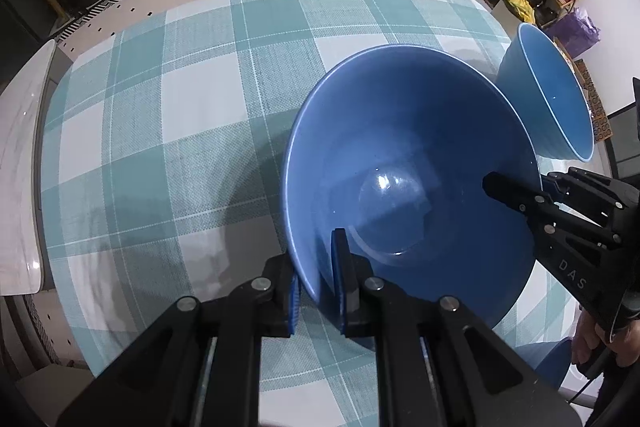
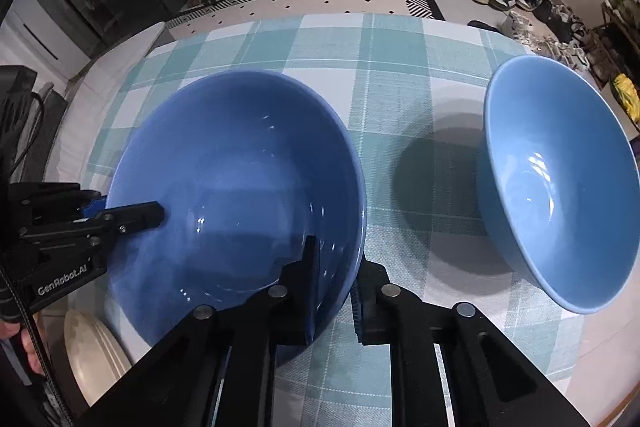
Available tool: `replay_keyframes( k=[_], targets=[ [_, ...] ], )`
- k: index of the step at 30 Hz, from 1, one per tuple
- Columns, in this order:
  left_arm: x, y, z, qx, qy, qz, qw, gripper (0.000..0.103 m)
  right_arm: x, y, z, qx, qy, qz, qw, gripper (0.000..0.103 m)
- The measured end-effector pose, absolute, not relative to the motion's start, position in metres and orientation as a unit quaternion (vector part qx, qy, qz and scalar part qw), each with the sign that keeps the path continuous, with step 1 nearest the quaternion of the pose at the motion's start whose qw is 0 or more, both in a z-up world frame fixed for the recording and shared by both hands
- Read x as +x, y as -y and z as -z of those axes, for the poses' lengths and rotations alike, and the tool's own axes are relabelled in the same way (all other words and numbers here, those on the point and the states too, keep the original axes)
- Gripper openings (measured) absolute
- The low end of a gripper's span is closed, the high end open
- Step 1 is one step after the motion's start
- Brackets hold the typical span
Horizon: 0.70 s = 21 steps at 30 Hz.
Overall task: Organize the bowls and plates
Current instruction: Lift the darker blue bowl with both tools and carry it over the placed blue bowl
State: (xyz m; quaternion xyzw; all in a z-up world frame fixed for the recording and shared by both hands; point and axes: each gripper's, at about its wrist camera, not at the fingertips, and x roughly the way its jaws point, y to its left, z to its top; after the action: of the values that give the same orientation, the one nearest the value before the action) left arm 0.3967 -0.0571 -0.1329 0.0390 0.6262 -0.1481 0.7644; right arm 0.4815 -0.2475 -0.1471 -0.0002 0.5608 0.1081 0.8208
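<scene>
A big dark blue bowl (image 1: pixel 412 167) sat on the table with the green and white checked cloth (image 1: pixel 180 107), and both tongs pinched its rim from opposite sides. The left tongs (image 1: pixel 318 291) were squeezed tight on the bowl's edge, one finger inside and one outside, and the right tongs (image 2: pixel 334 291) had closed on the other edge the same way. A lighter blue bowl (image 2: pixel 560 179) stood apart on the cloth, and a cream plate (image 2: pixel 92 355) peeked out at the table's near edge.
</scene>
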Motion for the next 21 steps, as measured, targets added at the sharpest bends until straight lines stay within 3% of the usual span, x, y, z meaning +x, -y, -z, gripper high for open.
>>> replay_keyframes(
  k=[21],
  targets=[
    [0.355,0.08,0.089,0.052,-0.595,0.169,0.784,0.012,0.434,0.271,0.1,0.012,-0.541,-0.092,0.836,0.013]
  ],
)
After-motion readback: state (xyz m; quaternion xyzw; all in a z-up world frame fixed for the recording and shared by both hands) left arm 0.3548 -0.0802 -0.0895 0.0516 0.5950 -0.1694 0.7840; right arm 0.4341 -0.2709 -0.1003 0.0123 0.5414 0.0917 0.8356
